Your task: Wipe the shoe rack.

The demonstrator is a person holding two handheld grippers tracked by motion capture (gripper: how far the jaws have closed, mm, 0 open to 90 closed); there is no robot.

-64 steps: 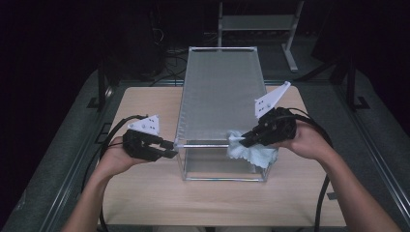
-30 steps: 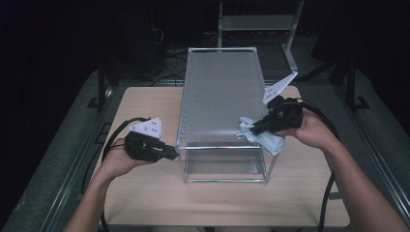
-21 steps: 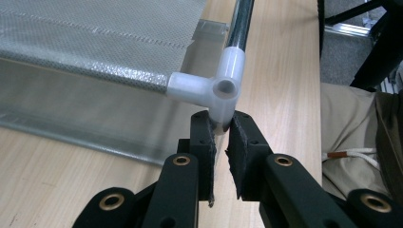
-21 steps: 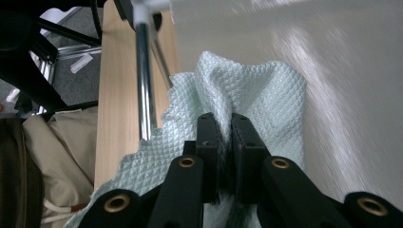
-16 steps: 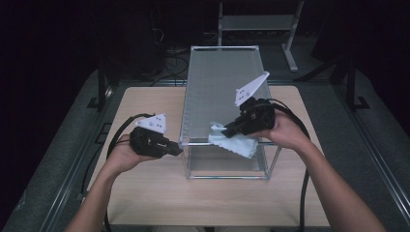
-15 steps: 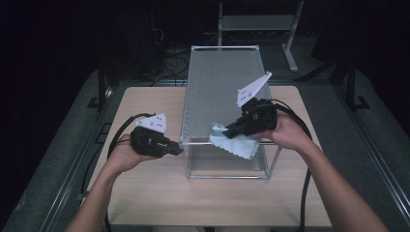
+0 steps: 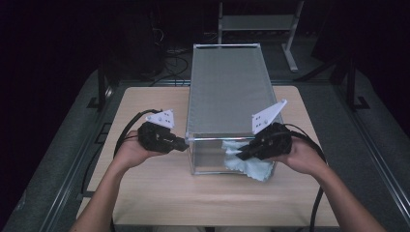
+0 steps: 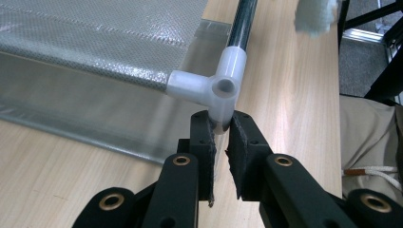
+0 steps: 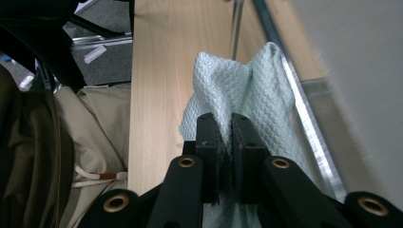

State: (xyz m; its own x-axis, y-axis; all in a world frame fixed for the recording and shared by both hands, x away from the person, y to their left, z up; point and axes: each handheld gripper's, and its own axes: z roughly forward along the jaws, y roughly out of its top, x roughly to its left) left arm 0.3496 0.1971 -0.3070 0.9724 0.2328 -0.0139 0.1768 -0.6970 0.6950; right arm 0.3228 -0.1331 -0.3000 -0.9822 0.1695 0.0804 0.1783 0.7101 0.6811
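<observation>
Left hand-held gripper (image 8: 221, 135) clamps the white plastic corner joint (image 8: 214, 90) of the clear rectangular tank (image 7: 227, 96); right hand-held gripper (image 9: 227, 128) grips the pale green waffle-weave cloth (image 9: 247, 90) against the tank's front wall.

no text, label, brand, number or sign can be read on anything in these views.
</observation>
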